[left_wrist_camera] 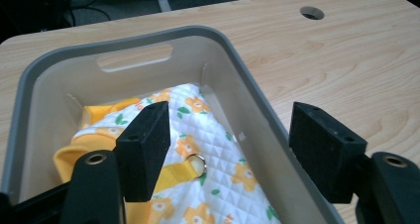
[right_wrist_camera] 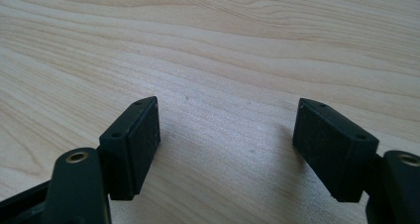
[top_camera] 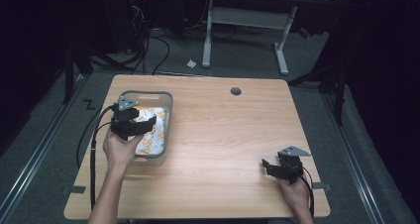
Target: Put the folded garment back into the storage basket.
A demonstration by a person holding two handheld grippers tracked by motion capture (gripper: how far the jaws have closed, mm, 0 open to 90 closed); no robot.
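A grey plastic bin [top_camera: 167, 99] stands at the left of the wooden table [top_camera: 223, 130]. Inside it lies a white quilted cloth with orange flowers and yellow trim [left_wrist_camera: 213, 169] [top_camera: 151, 130], with a small metal ring [left_wrist_camera: 197, 163] on a yellow strap. My left gripper [top_camera: 146, 122] [left_wrist_camera: 230, 154] hovers open over the bin, its jaws astride the bin's right wall [left_wrist_camera: 257, 110], holding nothing. My right gripper [top_camera: 267, 165] [right_wrist_camera: 225, 144] rests open low over bare wood near the table's front right, nothing between its jaws.
A round cable hole [top_camera: 236, 91] sits near the table's far edge. Beyond the table stand a white-legged desk [top_camera: 247, 16] and loose cables [top_camera: 148, 50] on the floor. Cables trail from both grippers off the near side.
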